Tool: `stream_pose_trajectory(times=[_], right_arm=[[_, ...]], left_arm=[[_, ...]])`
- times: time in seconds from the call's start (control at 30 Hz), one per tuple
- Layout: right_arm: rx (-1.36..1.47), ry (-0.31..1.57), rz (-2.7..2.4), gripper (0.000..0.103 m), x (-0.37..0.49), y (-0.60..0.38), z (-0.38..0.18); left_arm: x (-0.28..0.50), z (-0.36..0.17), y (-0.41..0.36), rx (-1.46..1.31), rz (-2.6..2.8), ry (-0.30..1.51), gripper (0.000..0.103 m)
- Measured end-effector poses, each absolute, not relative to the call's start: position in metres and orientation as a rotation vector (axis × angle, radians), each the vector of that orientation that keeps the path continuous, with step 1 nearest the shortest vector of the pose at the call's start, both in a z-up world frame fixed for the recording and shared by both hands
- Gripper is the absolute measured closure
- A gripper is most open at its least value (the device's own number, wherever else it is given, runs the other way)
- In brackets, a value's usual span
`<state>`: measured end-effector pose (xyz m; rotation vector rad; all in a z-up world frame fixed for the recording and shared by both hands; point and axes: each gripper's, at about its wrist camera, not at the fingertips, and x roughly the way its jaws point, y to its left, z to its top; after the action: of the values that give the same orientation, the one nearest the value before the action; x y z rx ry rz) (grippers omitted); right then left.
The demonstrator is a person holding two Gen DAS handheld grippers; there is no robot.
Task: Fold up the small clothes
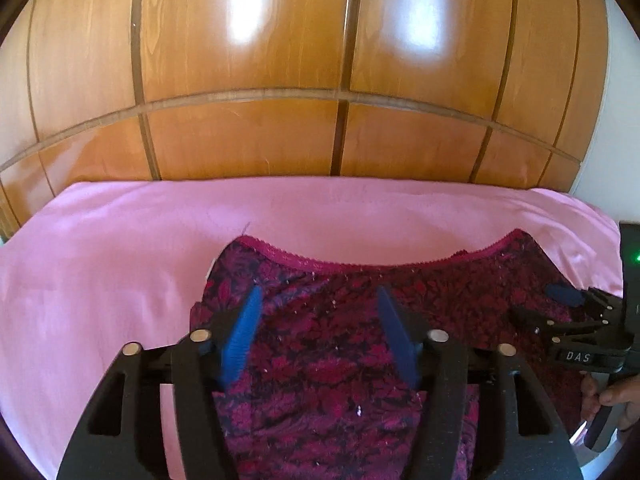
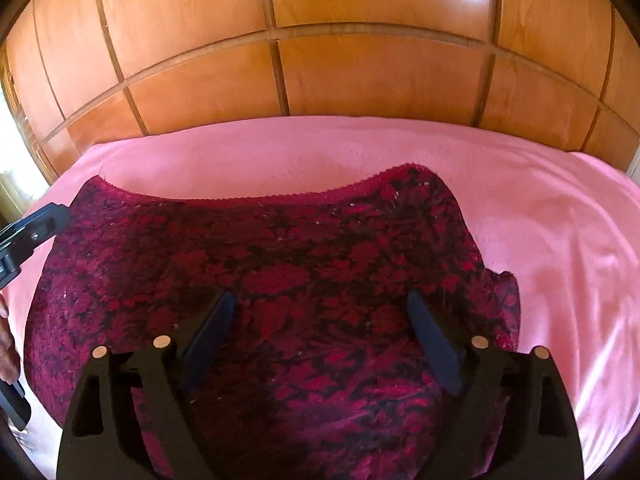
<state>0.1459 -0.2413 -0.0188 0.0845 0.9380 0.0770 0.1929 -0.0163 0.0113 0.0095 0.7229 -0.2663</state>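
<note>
A small dark red and black patterned garment [image 1: 344,320] with a scalloped magenta edge lies spread flat on a pink cloth [image 1: 100,272]. My left gripper [image 1: 318,292] hovers over its left part, open and empty, blue pads apart. The right gripper [image 1: 560,300] shows at the right edge of the left wrist view, over the garment's right side. In the right wrist view the garment [image 2: 280,264] fills the middle, and my right gripper [image 2: 320,298] is open and empty above it. The left gripper's tip [image 2: 44,220] shows at the far left.
The pink cloth [image 2: 540,240] covers the whole work surface. A glossy wooden panelled wall [image 1: 320,80] stands right behind it, also in the right wrist view [image 2: 320,40]. A hand [image 1: 616,396] holds the right gripper's handle.
</note>
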Motion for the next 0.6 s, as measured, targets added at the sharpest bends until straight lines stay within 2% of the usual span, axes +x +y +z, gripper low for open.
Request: stream_pose_trajectory(times=[0.33, 0.6], right_arm=[[0.117, 0.935, 0.082, 0.008, 0.152, -0.247, -0.028], [0.137, 0.938, 0.096, 0.006, 0.156, -0.248, -0.032]], left_arm=[[0.21, -0.002, -0.013, 0.013, -0.262, 0.761, 0.043], [0.238, -0.038, 0.01, -0.105, -0.251, 0.876, 0.044]])
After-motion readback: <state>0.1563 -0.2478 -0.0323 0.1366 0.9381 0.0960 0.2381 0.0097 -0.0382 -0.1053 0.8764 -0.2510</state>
